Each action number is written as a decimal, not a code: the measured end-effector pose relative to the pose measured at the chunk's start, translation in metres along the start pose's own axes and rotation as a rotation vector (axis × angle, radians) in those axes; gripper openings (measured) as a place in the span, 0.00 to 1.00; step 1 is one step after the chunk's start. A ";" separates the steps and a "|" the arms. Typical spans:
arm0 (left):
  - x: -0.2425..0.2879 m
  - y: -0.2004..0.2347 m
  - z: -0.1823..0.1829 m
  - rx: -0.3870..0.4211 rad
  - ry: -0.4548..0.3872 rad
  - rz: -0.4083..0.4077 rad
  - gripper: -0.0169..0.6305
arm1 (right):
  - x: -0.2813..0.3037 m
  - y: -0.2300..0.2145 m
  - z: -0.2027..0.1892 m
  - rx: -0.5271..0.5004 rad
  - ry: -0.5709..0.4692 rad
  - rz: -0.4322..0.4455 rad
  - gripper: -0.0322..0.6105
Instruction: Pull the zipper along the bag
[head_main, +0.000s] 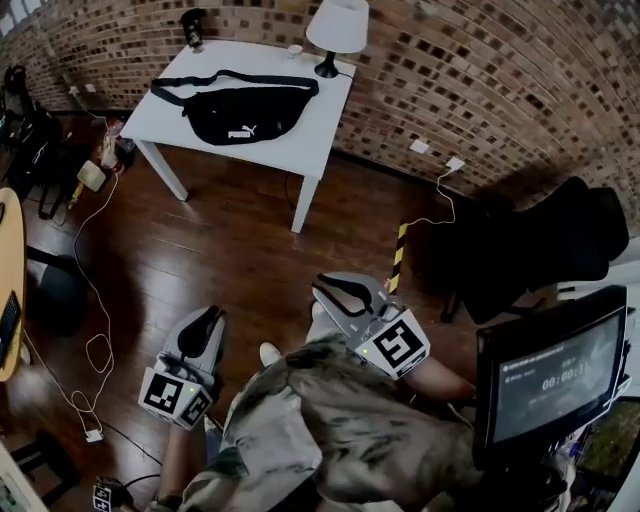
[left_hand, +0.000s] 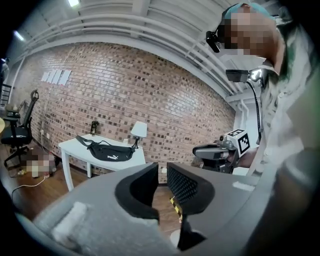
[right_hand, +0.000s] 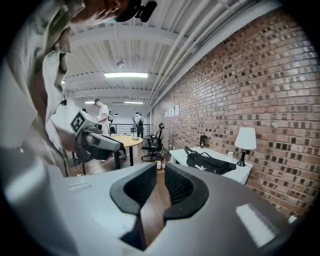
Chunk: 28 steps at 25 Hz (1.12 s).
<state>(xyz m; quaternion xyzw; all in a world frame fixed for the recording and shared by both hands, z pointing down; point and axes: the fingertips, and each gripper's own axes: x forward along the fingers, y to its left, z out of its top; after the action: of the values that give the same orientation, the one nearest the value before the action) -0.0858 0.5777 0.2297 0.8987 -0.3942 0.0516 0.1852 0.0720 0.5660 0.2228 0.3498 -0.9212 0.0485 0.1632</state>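
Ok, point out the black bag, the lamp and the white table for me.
black bag (head_main: 240, 115), head view, middle of its body.
lamp (head_main: 337, 25), head view, on its shade.
white table (head_main: 295, 150), head view, bare top near its front corner.

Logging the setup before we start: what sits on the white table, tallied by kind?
bag: 1
lamp: 1
dark bottle-like item: 1
small white cup: 1
Total on the table: 4
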 end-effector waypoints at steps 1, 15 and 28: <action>0.002 -0.006 -0.001 0.003 0.001 -0.009 0.12 | -0.007 0.001 0.001 0.001 -0.004 -0.002 0.14; 0.089 -0.112 0.005 0.004 -0.012 -0.045 0.12 | -0.100 -0.064 -0.008 -0.063 -0.048 0.010 0.11; 0.142 -0.163 -0.007 -0.018 -0.008 0.033 0.12 | -0.142 -0.119 -0.039 -0.071 -0.046 0.084 0.09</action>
<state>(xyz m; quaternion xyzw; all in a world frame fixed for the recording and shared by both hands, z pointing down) 0.1301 0.5832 0.2223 0.8905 -0.4103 0.0474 0.1909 0.2610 0.5741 0.2092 0.3057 -0.9398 0.0148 0.1521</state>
